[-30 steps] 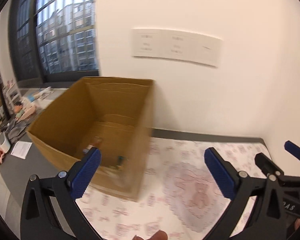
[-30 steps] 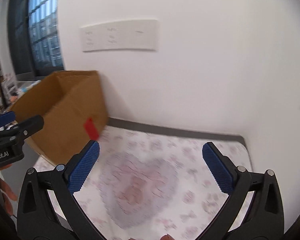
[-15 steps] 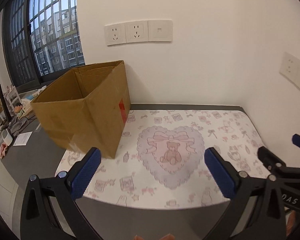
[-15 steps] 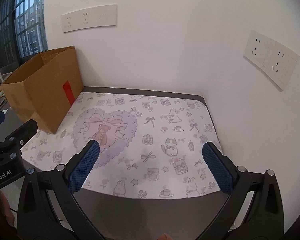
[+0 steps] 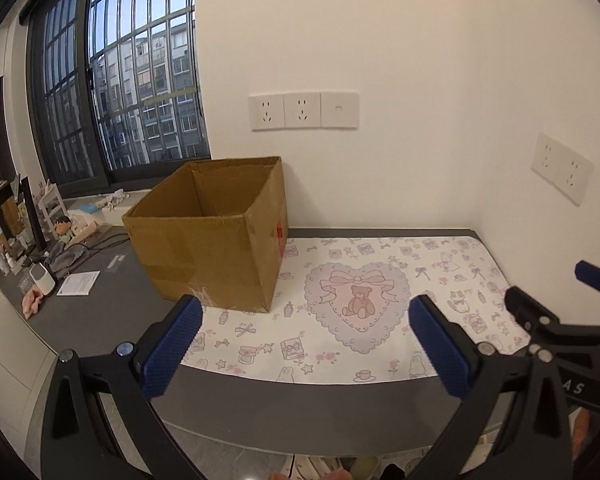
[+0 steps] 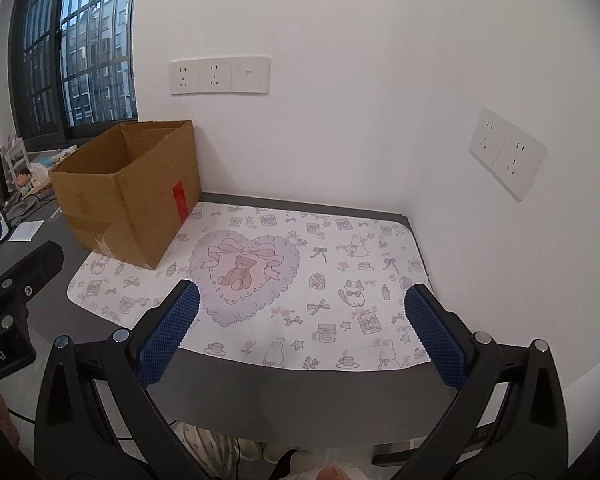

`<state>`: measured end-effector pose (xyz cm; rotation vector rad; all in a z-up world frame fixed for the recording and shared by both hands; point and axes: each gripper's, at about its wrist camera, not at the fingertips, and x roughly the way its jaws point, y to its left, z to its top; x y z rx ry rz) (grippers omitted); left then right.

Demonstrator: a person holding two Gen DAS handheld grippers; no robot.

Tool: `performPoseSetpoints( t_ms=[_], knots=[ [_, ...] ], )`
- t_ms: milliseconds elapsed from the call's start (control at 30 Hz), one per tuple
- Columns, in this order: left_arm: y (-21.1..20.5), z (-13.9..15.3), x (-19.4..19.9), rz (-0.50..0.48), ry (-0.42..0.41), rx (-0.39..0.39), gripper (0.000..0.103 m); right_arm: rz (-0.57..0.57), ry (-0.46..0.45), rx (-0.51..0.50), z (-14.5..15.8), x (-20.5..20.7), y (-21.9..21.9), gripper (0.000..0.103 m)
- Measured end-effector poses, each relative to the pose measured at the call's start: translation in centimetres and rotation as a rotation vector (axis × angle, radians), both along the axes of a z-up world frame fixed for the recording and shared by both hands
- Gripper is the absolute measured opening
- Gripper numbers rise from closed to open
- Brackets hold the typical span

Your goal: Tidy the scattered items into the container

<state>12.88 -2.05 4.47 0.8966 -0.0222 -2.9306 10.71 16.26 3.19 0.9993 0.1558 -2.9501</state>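
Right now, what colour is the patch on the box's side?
Red patch, clearest in the right wrist view.

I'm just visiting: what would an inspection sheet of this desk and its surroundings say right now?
Surface: dark desk with a patterned mat; nothing loose seen on the mat.
Job's things: open cardboard box at the mat's left end; contents hidden.
Clutter: paper sheet, figurine and small items left of the box.
Grippers: left gripper and right gripper both open, empty.
Cables: dark cable behind the box.
Surroundings: wall sockets, barred window.
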Motion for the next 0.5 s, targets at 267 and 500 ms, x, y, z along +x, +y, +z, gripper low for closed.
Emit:
performPoseSetpoints(
  t_ms=[267, 500],
  knots=[
    [-1.1, 1.3, 0.0, 0.004, 0.009, 0.007, 0.103, -0.011, 0.035, -0.02, 2.6, 1.0, -0.8, 0.103],
    [-2.0, 0.5, -0.2, 0.03, 0.026, 0.07, 0.103, -0.004, 0.009, -0.036, 1.4, 1.0, -1.3, 0.103]
  ],
)
